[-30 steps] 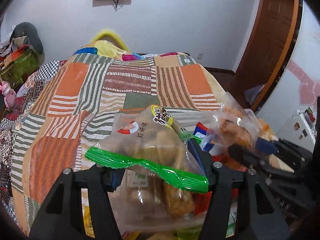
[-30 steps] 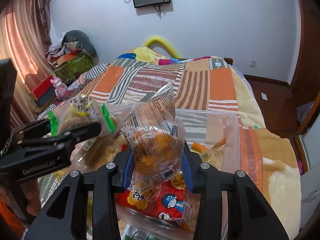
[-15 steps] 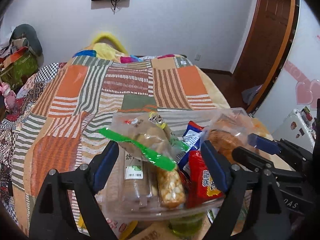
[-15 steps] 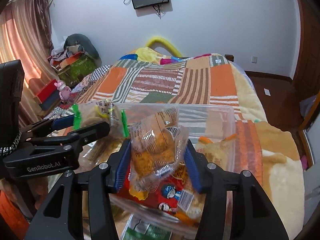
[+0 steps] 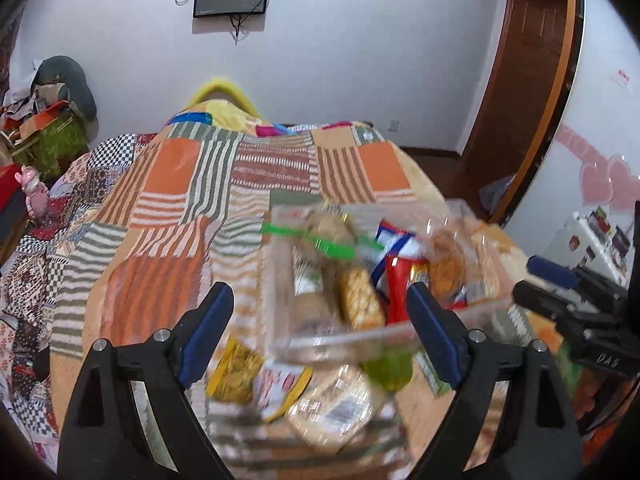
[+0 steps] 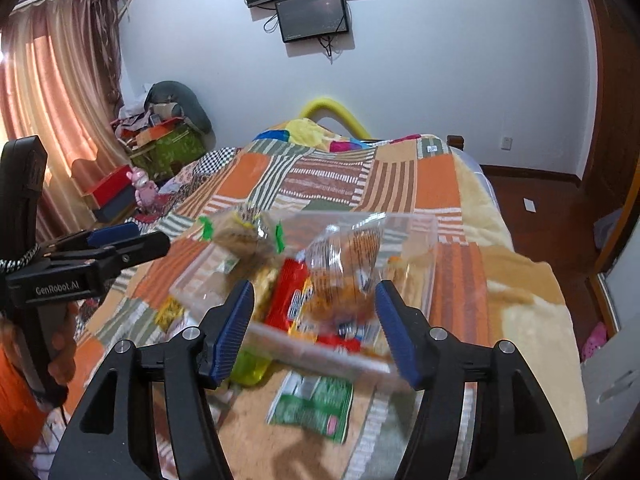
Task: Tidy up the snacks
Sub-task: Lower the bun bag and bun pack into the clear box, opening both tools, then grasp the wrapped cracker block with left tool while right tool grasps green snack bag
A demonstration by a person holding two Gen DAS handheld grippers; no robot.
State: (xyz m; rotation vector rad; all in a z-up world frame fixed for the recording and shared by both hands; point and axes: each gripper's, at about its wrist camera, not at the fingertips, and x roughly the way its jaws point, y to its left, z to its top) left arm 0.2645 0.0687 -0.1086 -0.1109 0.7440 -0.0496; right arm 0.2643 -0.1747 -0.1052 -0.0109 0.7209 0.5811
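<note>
Snacks sit in a clear bin [image 5: 280,280] on the patchwork bed [image 5: 168,200], some loose packets near it. Left tongs [image 5: 320,320] and right tongs [image 6: 316,312] both released, grasping nothing, above the bin's near rim.

A home bedroom. A bed [image 6: 460,200] with a patchwork quilt [image 5: 192,208] fills the middle. Curtains [image 6: 52,120] hang at nine o'clock, a wall screen [image 6: 312,16] at twelve.
</note>
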